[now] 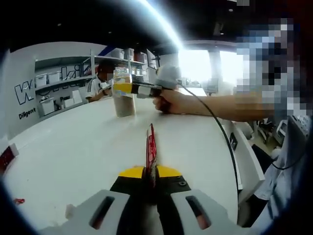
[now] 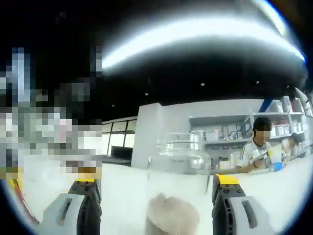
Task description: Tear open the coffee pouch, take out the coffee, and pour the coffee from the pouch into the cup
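My left gripper (image 1: 150,172) is shut on a red coffee pouch (image 1: 150,143), which stands edge-on and upright between the yellow jaw tips over the white table (image 1: 73,147). Far across the table stands a clear glass cup (image 1: 123,98) with brownish powder in its bottom. A hand holds my right gripper (image 1: 128,88) at the cup's upper part. In the right gripper view that cup (image 2: 177,196) stands between the jaws of the right gripper (image 2: 155,185), which is open. The cup sits close to the right-hand jaw, with a gap to the left-hand one.
A person (image 1: 100,82) sits at the table's far side in front of wall shelves (image 1: 58,83) with boxes. A black cable (image 1: 217,125) trails from the right gripper over the table's right edge. A small red scrap (image 1: 18,200) lies at the near left.
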